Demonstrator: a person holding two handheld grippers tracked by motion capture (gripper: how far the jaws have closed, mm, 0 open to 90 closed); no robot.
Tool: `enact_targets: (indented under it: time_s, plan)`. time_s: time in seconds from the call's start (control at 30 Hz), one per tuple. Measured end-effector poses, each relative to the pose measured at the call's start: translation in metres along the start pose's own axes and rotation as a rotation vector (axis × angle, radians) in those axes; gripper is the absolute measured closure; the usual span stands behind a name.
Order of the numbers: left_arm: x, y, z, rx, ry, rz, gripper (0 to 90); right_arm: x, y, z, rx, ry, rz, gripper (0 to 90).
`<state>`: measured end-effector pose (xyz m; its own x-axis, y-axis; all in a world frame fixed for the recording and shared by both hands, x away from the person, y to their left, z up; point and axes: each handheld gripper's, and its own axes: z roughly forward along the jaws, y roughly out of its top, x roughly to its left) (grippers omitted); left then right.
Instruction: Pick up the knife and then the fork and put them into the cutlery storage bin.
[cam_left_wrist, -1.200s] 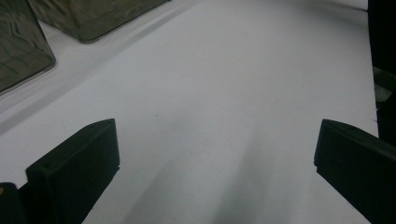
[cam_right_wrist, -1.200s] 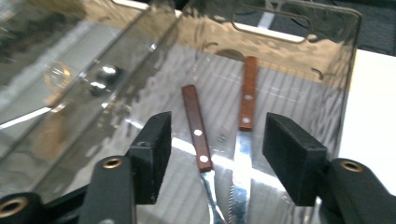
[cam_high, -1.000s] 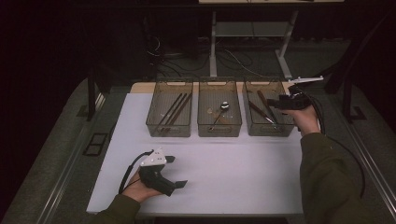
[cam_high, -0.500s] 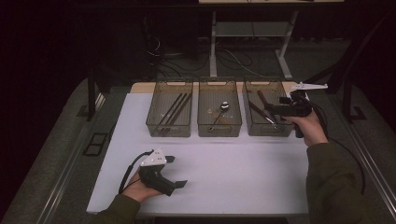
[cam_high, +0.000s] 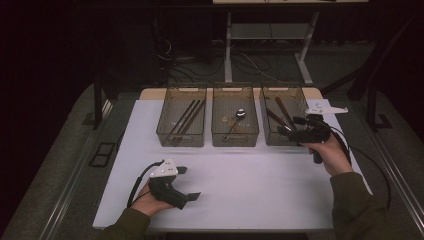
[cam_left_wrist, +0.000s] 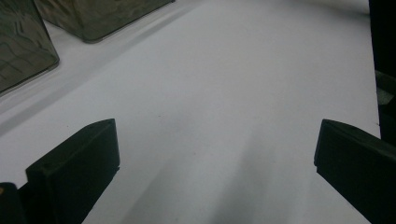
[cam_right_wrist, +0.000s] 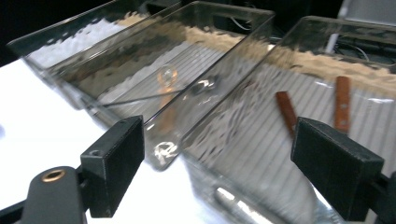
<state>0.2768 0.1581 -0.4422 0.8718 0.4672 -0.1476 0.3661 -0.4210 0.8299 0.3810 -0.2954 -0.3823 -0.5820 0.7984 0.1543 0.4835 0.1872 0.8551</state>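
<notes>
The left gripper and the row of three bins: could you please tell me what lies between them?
Nothing: in the high view the white tabletop is bare between the left gripper and the three bins.

bins (cam_right_wrist: 219, 116): clear rippled plastic, glossy
spoon (cam_right_wrist: 205, 85): shiny metal
handles (cam_right_wrist: 286, 111): brown, wood-like
table sheet (cam_high: 260, 190): white, matt, smooth
jaws: black, matt

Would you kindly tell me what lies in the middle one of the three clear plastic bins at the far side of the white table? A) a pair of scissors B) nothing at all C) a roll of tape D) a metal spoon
D: in the high view the middle clear plastic bin holds a metal spoon with its shiny round bowl toward the far end, and the right gripper view shows it through the bin's wall.
</notes>
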Motion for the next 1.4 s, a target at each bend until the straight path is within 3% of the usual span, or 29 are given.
enact_targets:
  time_s: [0.13,0.53,0.73,1.2,1.4]
  plan:
    - [-0.001,0.0,0.0,0.003,0.003,0.005,0.0,0.011,-0.008,-0.003,0.011,0.007,-0.04,17.1]
    - [-0.002,0.0,-0.001,0.011,0.005,0.008,0.0,0.039,-0.04,-0.014,0.014,0.072,-0.075,14.1]
    - [-0.001,0.0,-0.002,0.006,0.009,0.001,0.0,0.05,-0.061,-0.016,0.049,0.079,-0.107,14.1]
    - [-0.002,0.0,-0.002,0.005,0.014,-0.004,0.0,0.063,-0.098,-0.031,0.07,0.107,-0.103,14.0]
    - [-0.002,0.0,-0.002,-0.001,0.016,-0.007,0.0,0.065,-0.103,-0.037,0.065,0.109,-0.114,14.0]
